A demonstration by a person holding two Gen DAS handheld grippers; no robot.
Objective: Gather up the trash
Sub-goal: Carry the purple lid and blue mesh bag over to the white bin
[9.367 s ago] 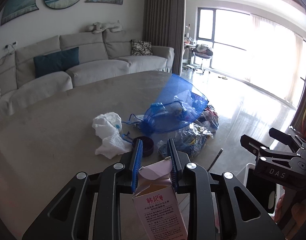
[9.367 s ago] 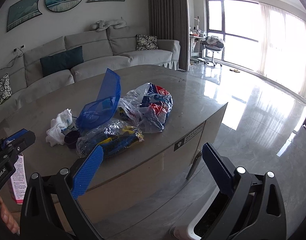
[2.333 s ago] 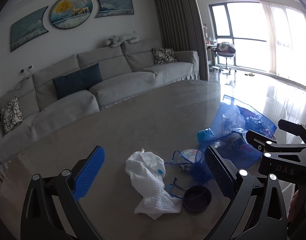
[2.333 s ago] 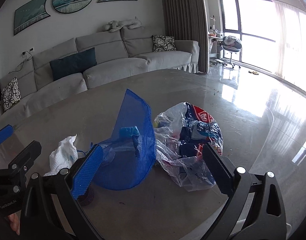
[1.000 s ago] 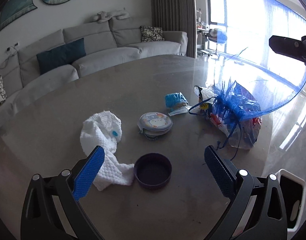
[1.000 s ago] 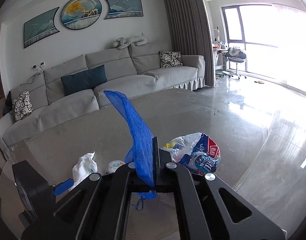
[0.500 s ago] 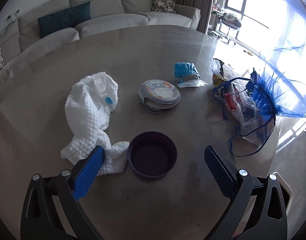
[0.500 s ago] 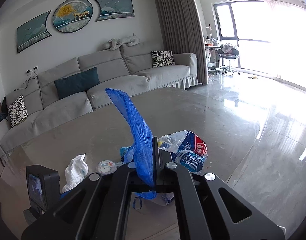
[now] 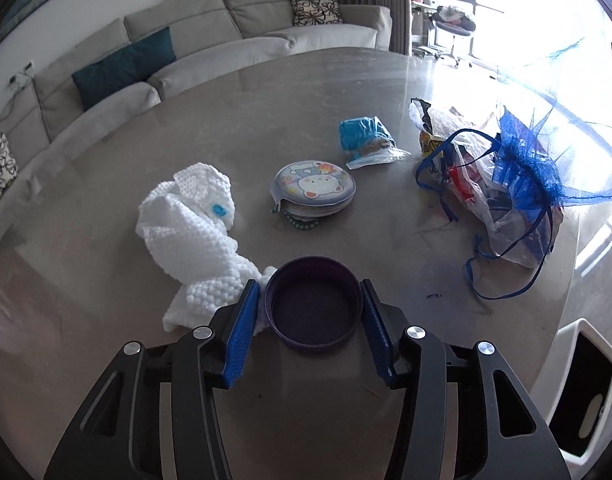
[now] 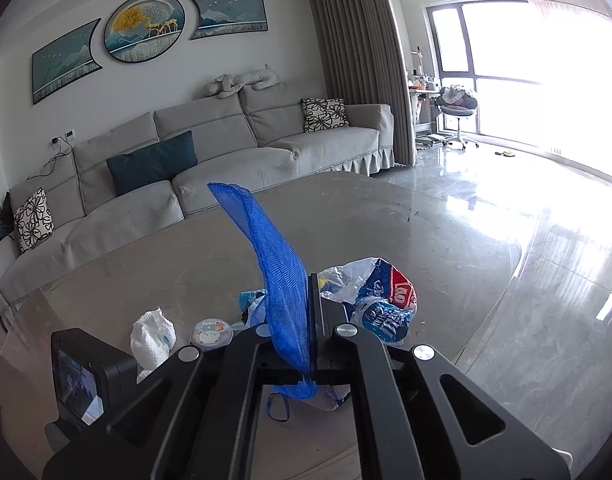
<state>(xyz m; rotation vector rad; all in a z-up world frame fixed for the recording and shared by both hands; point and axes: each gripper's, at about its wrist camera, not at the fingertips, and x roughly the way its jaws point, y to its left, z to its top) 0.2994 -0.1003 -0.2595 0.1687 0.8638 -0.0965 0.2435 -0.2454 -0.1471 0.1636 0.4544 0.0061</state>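
Since a second ago my left tongs (image 9: pixel 312 312) have dropped around the one dark round lid (image 9: pixel 313 306) on the worktop (image 9: pixel 265 112) and are closing on it, pads just beside its rim. My right tongs (image 10: pixel 310 320) stay clamped on the one blue mesh bag (image 10: pixel 281 284), held up. I count one white cloth (image 9: pixel 193 236), one cartoon tin (image 9: pixel 314 190), one small blue packet (image 9: pixel 362 134) and one clear bag of wrappers (image 9: pixel 506 200), partly hidden by mesh.

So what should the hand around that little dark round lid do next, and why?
Probably finish closing, then lift. The left gripper is closing with the dark lid between its blue pads, still flat on the table, while the white bin waits past the edge.
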